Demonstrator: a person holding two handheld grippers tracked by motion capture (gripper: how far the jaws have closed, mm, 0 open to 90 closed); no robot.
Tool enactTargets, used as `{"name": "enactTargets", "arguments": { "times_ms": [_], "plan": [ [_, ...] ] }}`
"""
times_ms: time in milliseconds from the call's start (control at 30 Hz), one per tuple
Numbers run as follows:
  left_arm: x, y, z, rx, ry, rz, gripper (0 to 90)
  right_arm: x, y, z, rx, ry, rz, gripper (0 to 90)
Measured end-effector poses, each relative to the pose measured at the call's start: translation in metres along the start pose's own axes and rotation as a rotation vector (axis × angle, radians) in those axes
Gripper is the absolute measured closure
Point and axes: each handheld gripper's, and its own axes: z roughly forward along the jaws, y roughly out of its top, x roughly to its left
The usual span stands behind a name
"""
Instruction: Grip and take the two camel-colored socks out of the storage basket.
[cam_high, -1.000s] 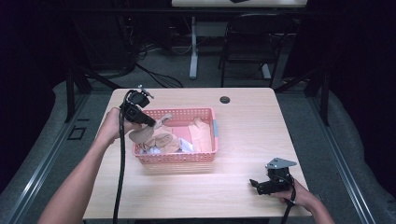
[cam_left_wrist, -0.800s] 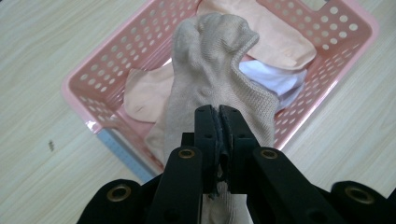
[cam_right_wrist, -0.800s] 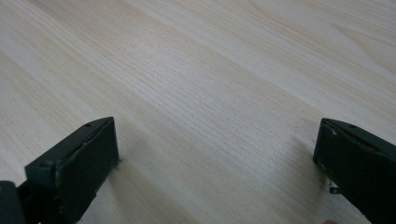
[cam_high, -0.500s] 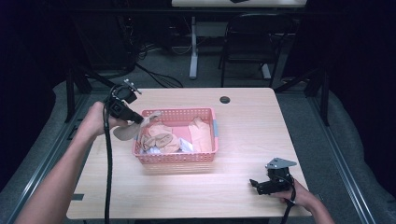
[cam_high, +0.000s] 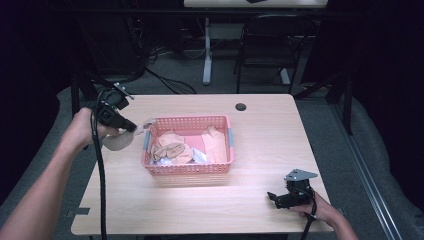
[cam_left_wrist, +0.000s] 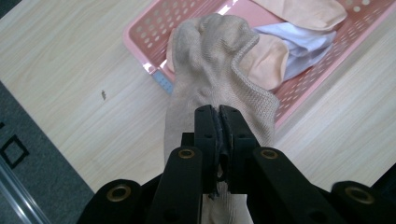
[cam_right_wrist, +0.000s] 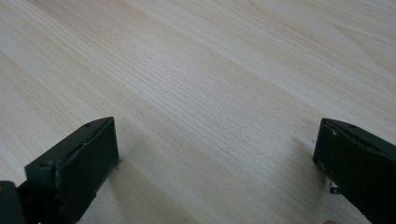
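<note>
My desk (cam_high: 210, 205) carries the pink basket (cam_high: 187, 168) of garments at its middle; my left claw (cam_left_wrist: 219, 116) is clamped on a beige sock (cam_left_wrist: 212, 60), held above the basket's left rim, I judge to sort it; my right claw (cam_right_wrist: 215, 154) rests near-right, jaws apart.

You have one pink plastic basket (cam_high: 188, 168) on one light wooden table (cam_high: 260, 135). One beige sock (cam_left_wrist: 212, 84) hangs pinched in your left gripper (cam_left_wrist: 219, 116). Inside the basket you can count about three more beige or peach socks (cam_high: 172, 150) and one white garment (cam_high: 199, 156); the pile is too tangled for a firmer number. You hold two grippers, the second being your right gripper (cam_high: 272, 196). One round black grommet (cam_high: 241, 106) sits in the tabletop. One black chair (cam_high: 267, 50) stands beyond the table.
</note>
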Motion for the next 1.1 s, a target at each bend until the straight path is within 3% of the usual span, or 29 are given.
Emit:
{"name": "enactTargets", "arguments": {
  "times_ms": [533,900,1100],
  "plan": [
    [0.022,-0.027,-0.014,-0.002,0.03,-0.058,85.8,0.0,0.0,0.0,0.0,0.0,0.0,0.0],
    [0.034,-0.043,-0.01,0.017,0.034,-0.099,85.6,0.0,0.0,0.0,-0.001,0.0,0.0,0.0],
    [0.041,-0.055,0.0,0.033,0.031,-0.129,85.6,0.0,0.0,0.0,0.0,-0.001,0.0,0.0]
  ]
}}
